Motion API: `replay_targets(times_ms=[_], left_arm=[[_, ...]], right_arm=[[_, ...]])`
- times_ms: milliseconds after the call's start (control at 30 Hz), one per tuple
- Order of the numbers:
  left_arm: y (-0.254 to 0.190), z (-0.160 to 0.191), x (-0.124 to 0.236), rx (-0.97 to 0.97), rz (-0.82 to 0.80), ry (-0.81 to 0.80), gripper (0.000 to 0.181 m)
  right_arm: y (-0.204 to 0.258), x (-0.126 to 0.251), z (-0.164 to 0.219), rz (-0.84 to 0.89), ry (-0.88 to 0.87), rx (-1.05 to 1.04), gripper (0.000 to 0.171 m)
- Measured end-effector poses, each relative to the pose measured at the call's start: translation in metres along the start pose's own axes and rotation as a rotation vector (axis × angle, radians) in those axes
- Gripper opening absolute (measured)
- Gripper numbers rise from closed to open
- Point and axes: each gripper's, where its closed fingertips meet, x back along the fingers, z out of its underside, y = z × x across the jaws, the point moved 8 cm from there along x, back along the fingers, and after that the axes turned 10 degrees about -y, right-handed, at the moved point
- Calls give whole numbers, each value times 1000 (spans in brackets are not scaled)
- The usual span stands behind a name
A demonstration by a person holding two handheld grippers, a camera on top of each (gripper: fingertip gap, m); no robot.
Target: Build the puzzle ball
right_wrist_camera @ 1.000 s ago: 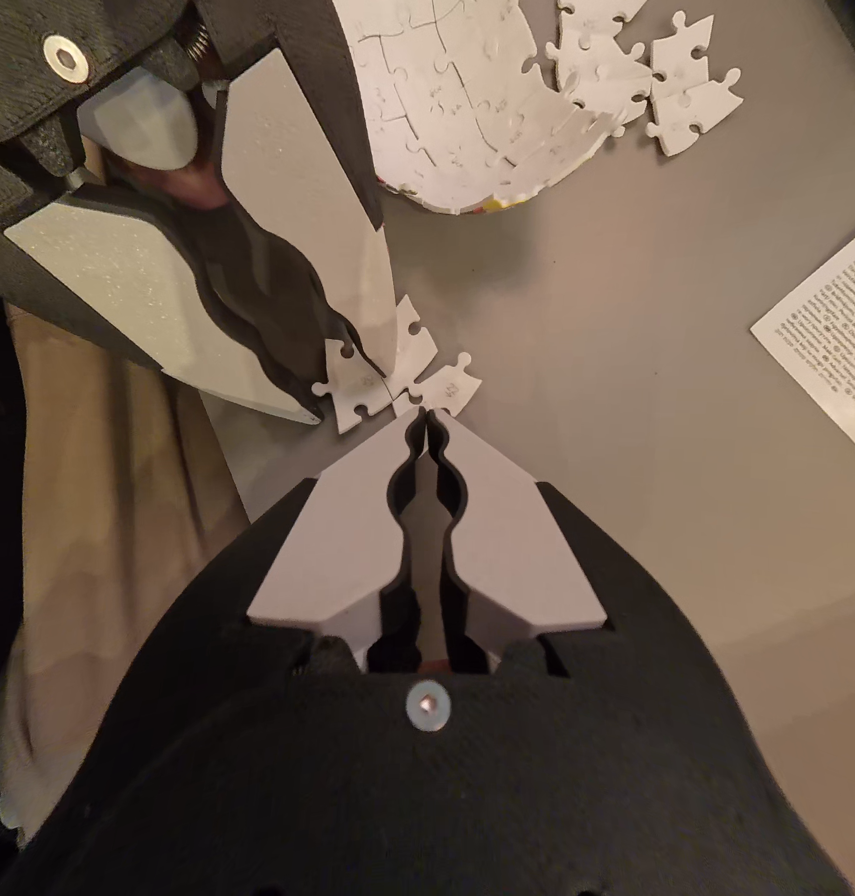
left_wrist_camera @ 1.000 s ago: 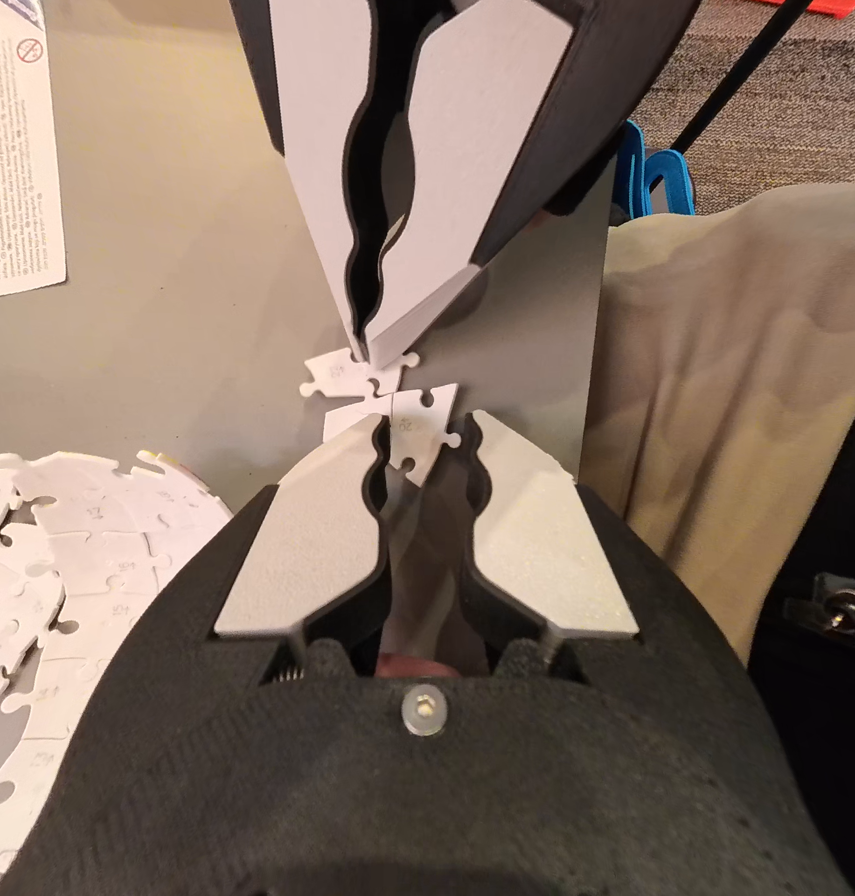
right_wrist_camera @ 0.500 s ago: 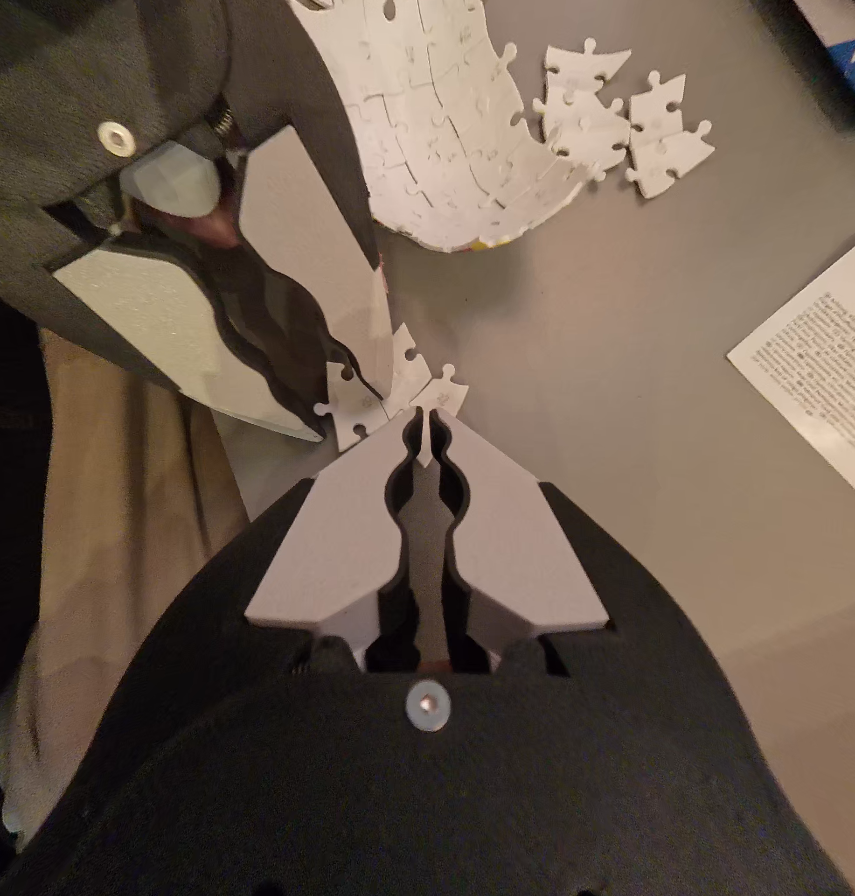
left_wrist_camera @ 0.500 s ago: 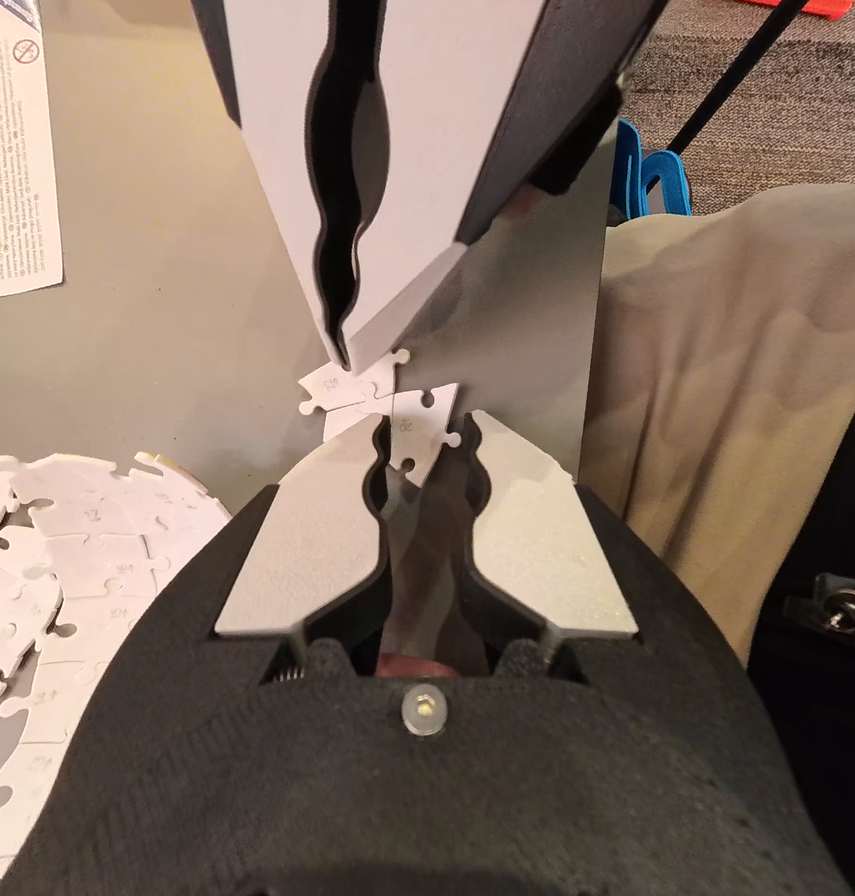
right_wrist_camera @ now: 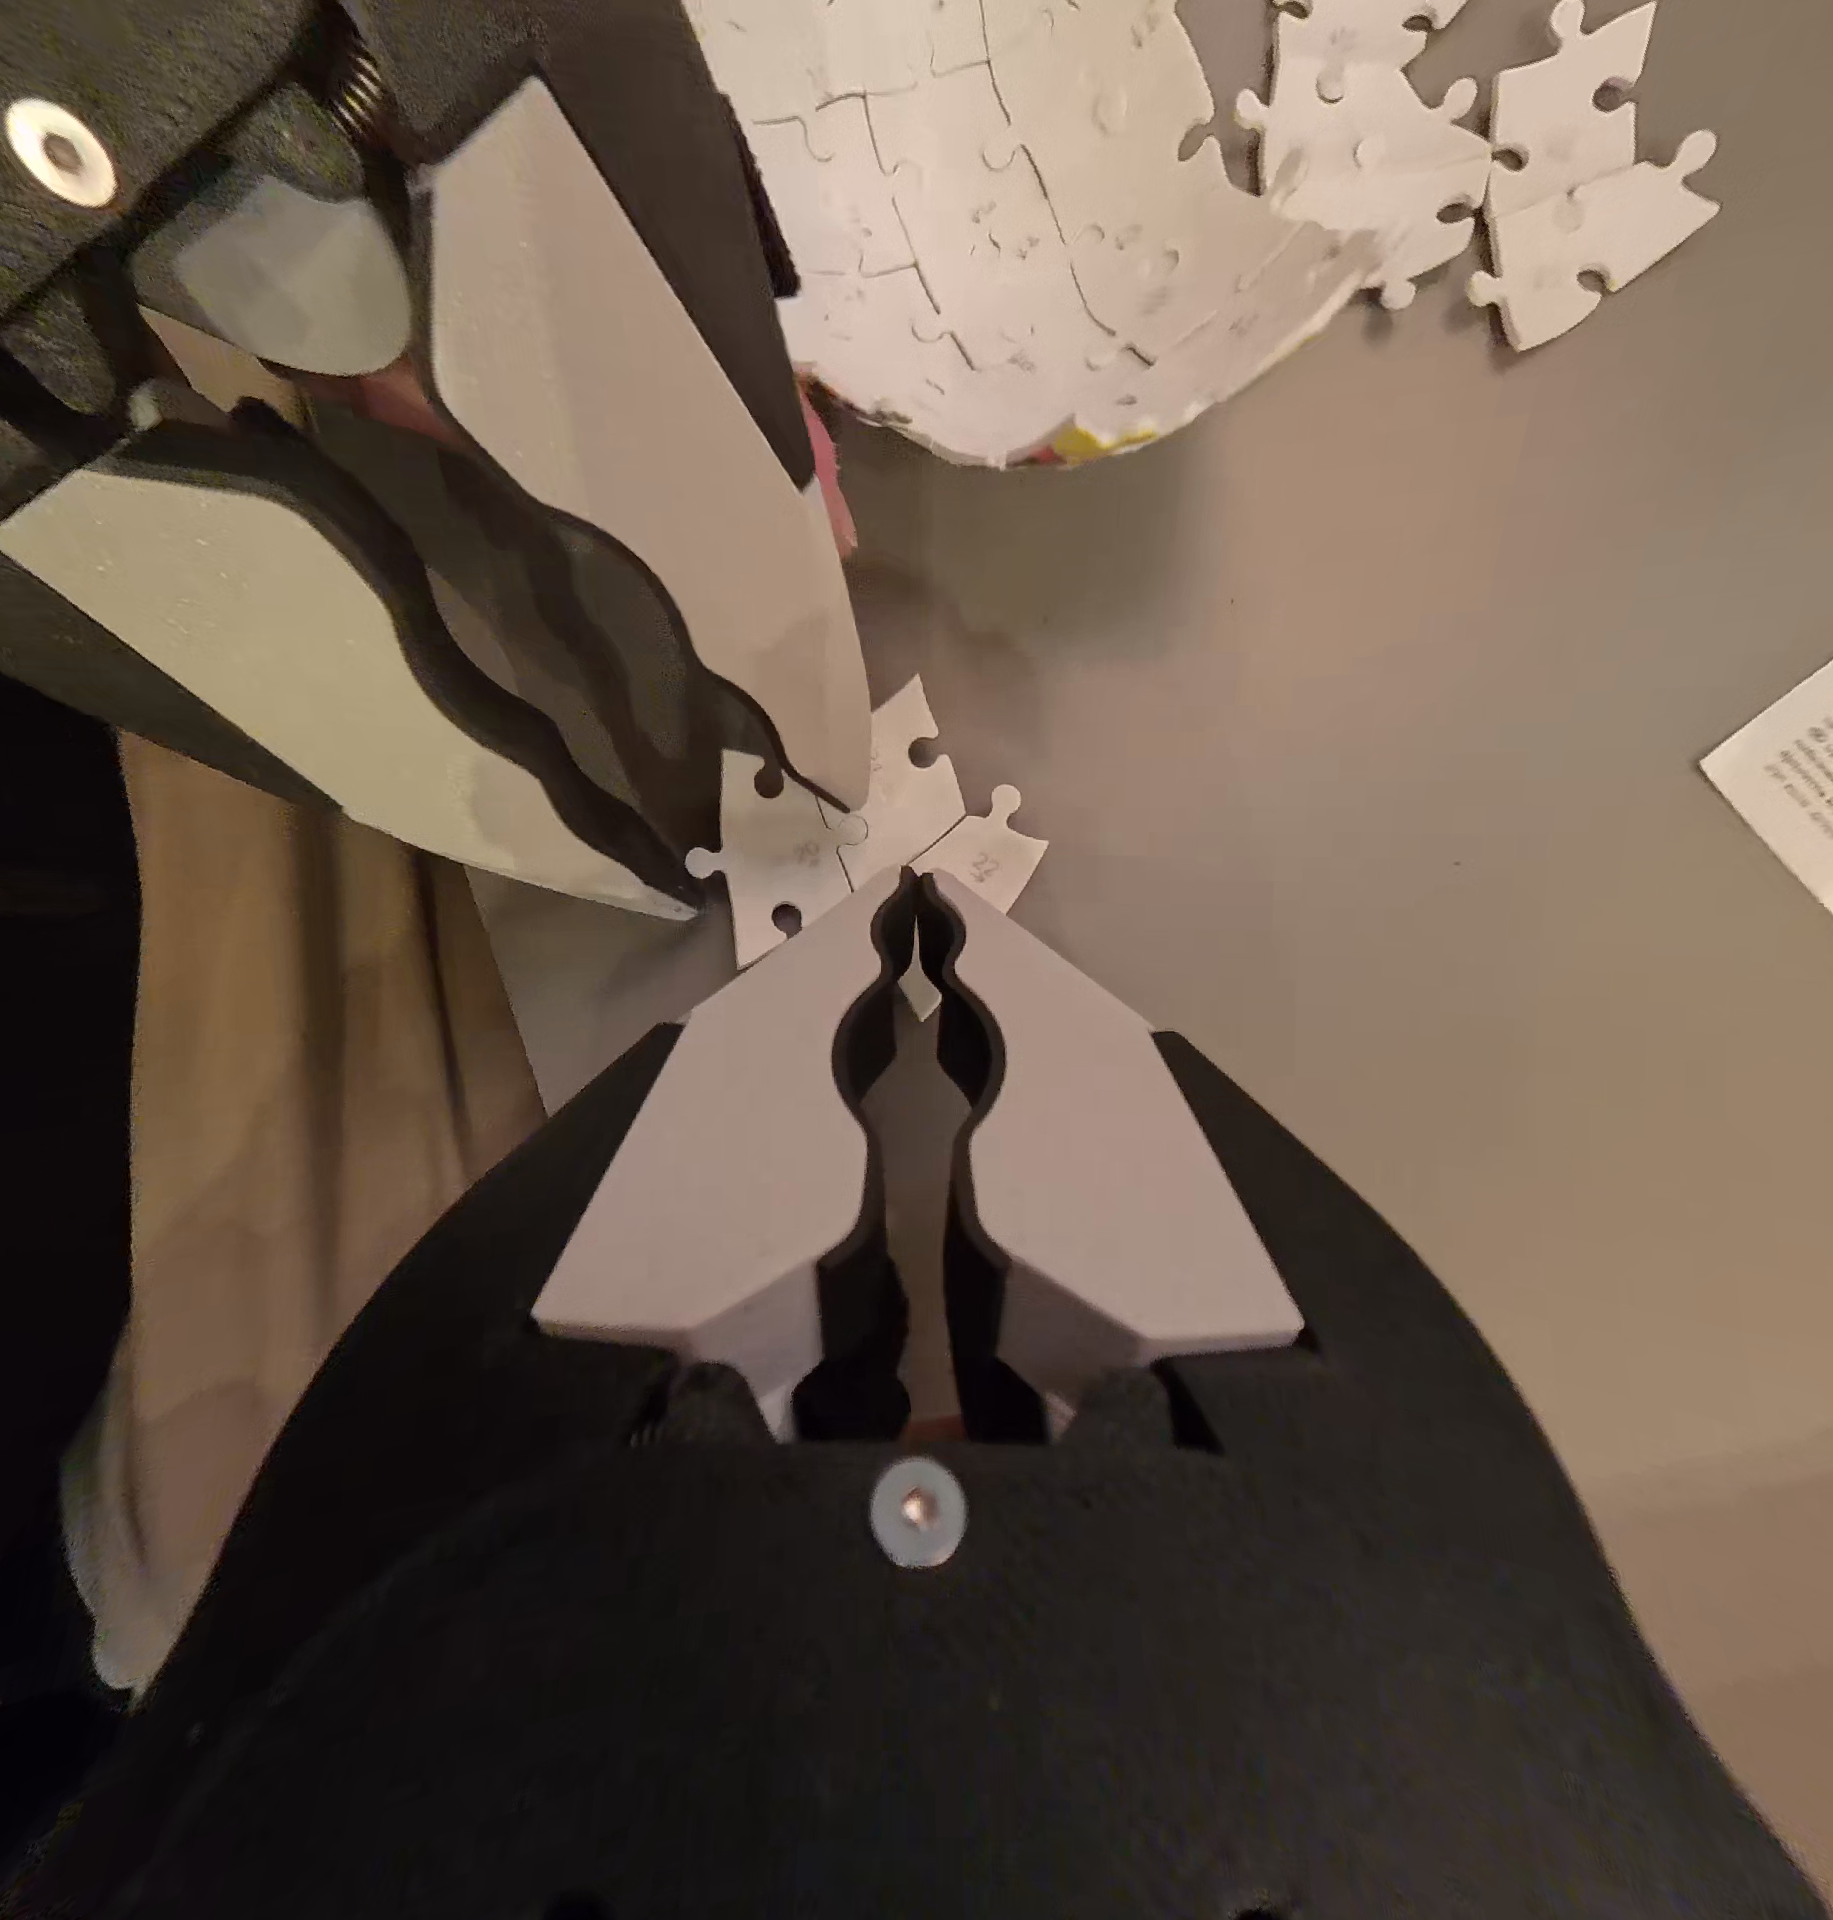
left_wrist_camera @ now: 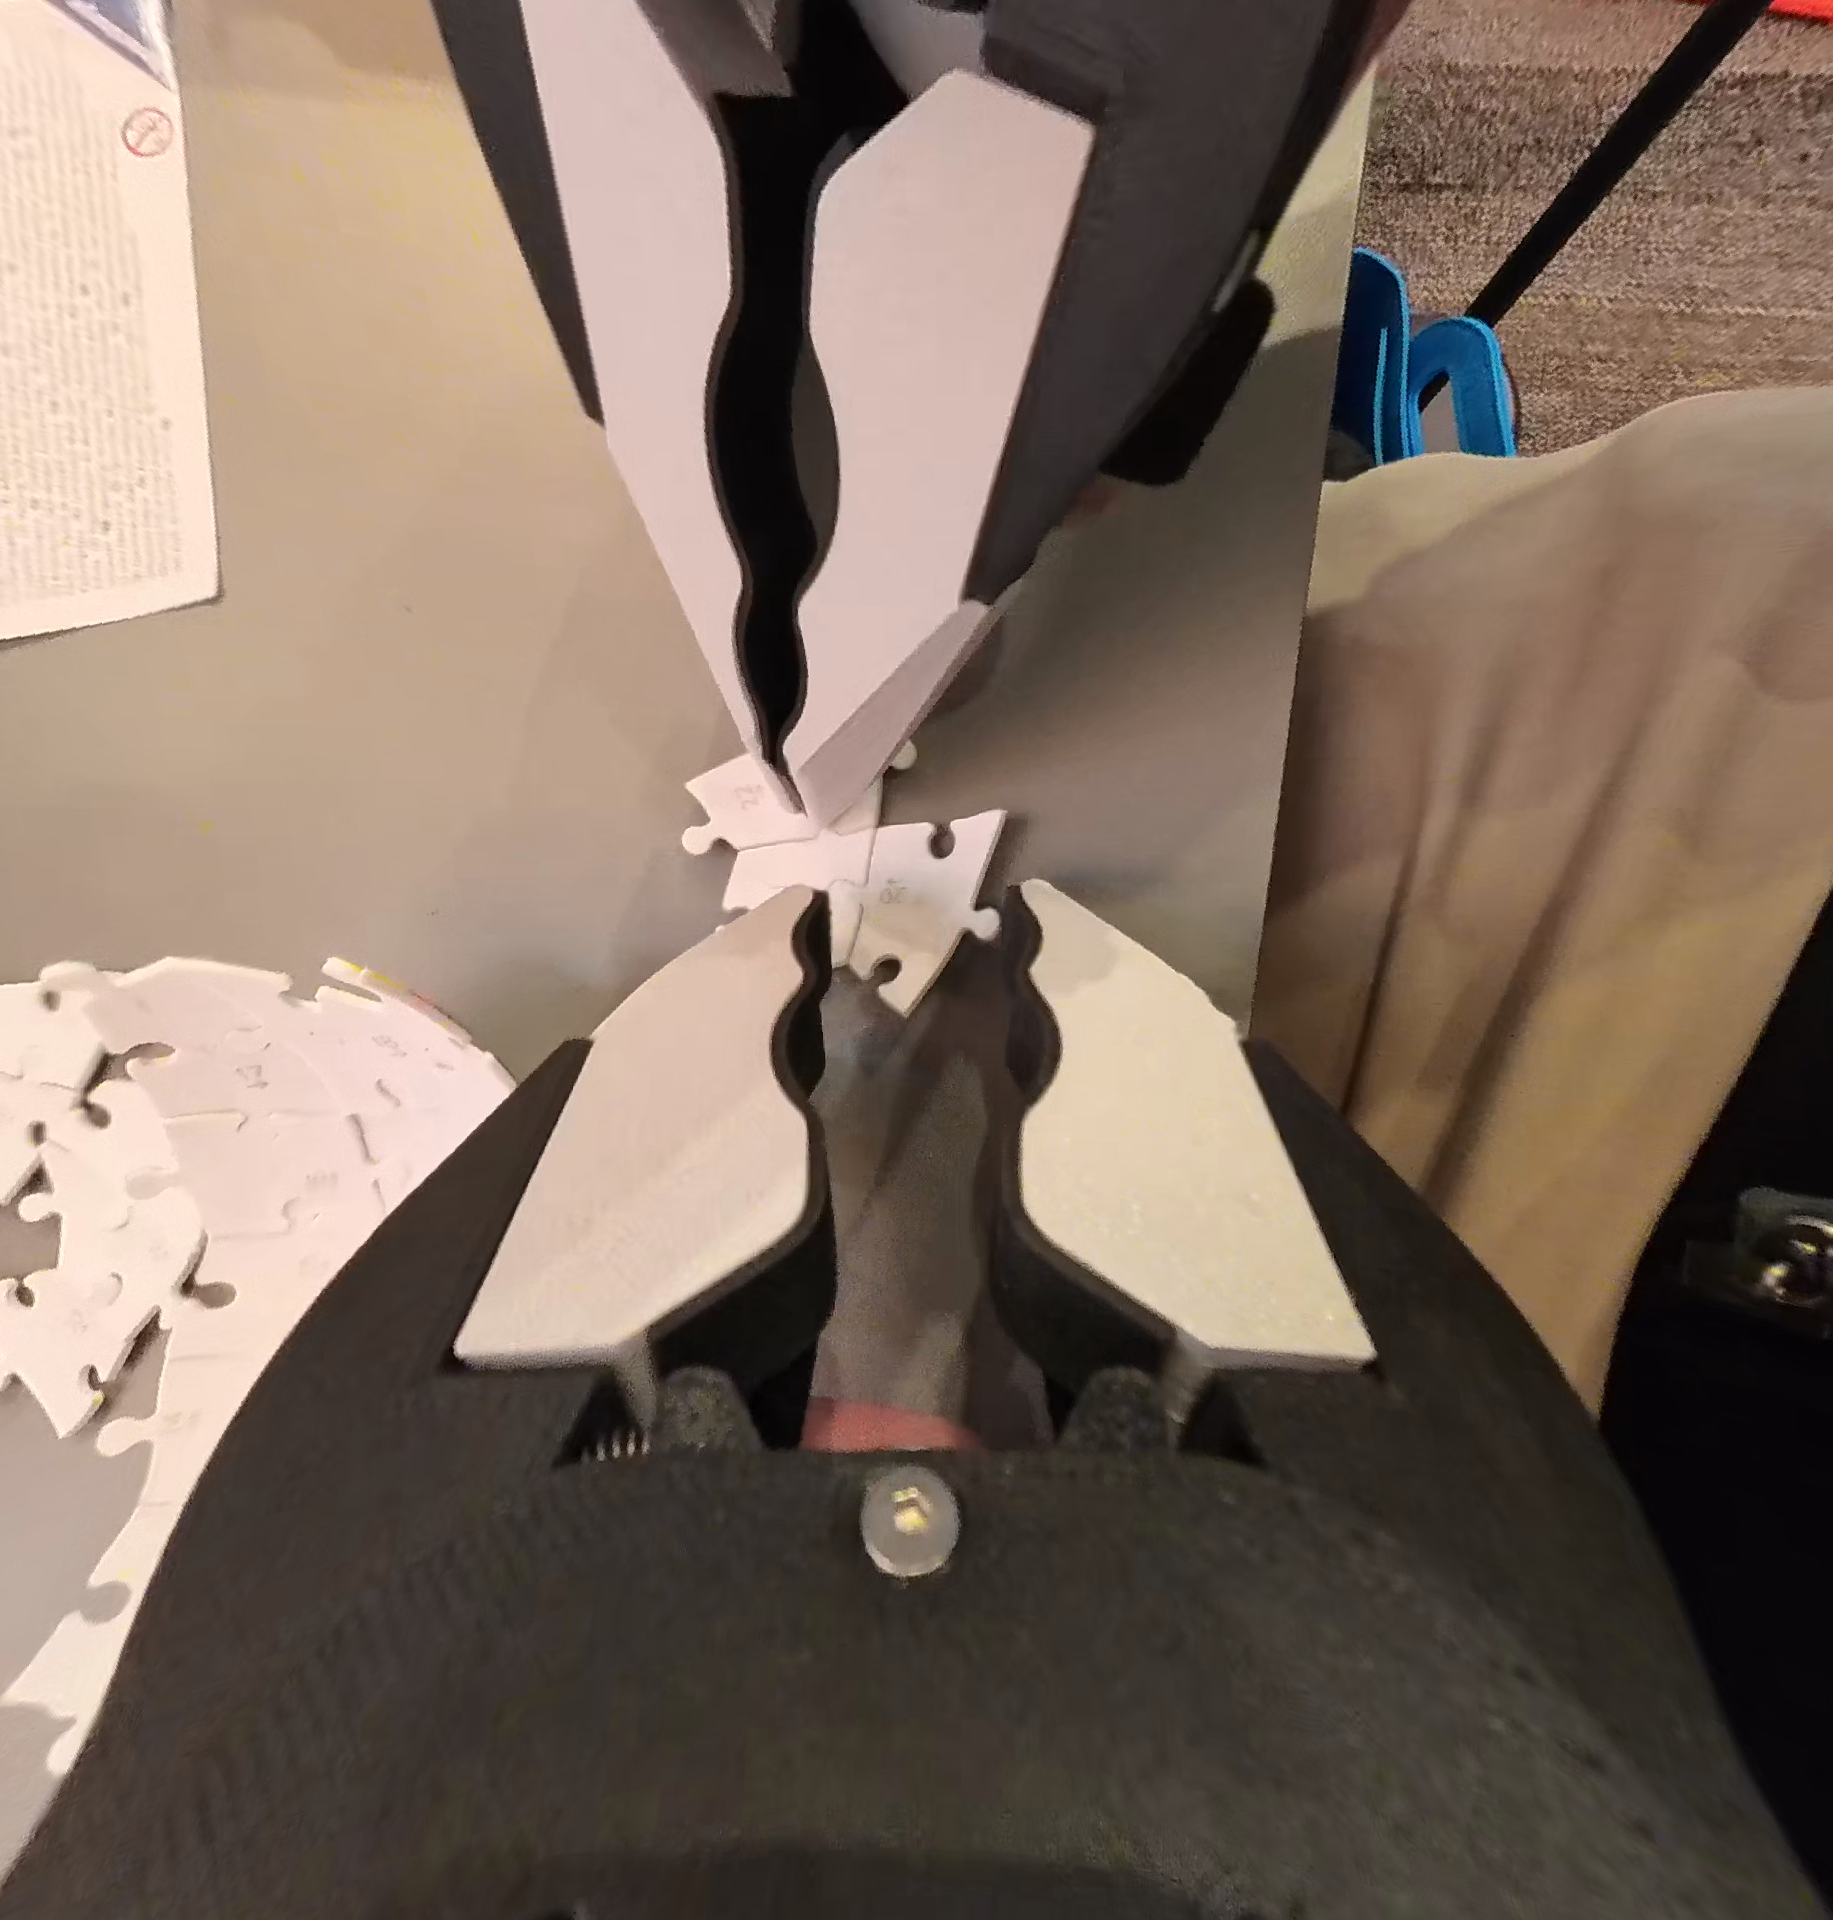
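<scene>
My left gripper (left_wrist_camera: 912,904) holds two joined white puzzle pieces (left_wrist_camera: 917,899) by their edges, its jaws partly apart around them, above the grey table (left_wrist_camera: 424,675). My right gripper (right_wrist_camera: 917,883) is shut on a third white piece (right_wrist_camera: 985,862) and holds it against the joined pair (right_wrist_camera: 787,852). The right gripper (left_wrist_camera: 787,774) comes in from the top of the left wrist view, with its piece (left_wrist_camera: 746,810) at its tips. The left gripper (right_wrist_camera: 766,857) shows at the upper left of the right wrist view. The half-built puzzle ball shell (right_wrist_camera: 995,208) lies behind it and also shows in the left wrist view (left_wrist_camera: 216,1101).
Several loose white pieces (right_wrist_camera: 1514,187) lie beside the shell. A printed paper sheet (left_wrist_camera: 60,312) lies on the table and shows in the right wrist view (right_wrist_camera: 1805,790). The table edge (left_wrist_camera: 1307,727) is close by, with beige cloth (left_wrist_camera: 1566,779) and a blue object (left_wrist_camera: 1431,384) past it. Less than 4 cm separates the two grippers' tips.
The right gripper has rocked slightly sideways with its piece against the joined pair. The left gripper and its pieces have stayed nearly still.
</scene>
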Motion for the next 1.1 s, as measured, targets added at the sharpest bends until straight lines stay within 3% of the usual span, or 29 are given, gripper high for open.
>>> replay_targets(times_ms=[367, 667, 1100], left_arm=[[-6, 3, 3, -11, -6, -2, 31], [-7, 4, 7, -7, -24, -12, 31], [-9, 7, 1, -29, -38, -22, 35]], right_arm=[[-11, 0, 3, -109, -14, -212, 0], [-12, 12, -9, -86, -56, -177, 0], [-1, -1, -4, -47, 58, -49, 0]])
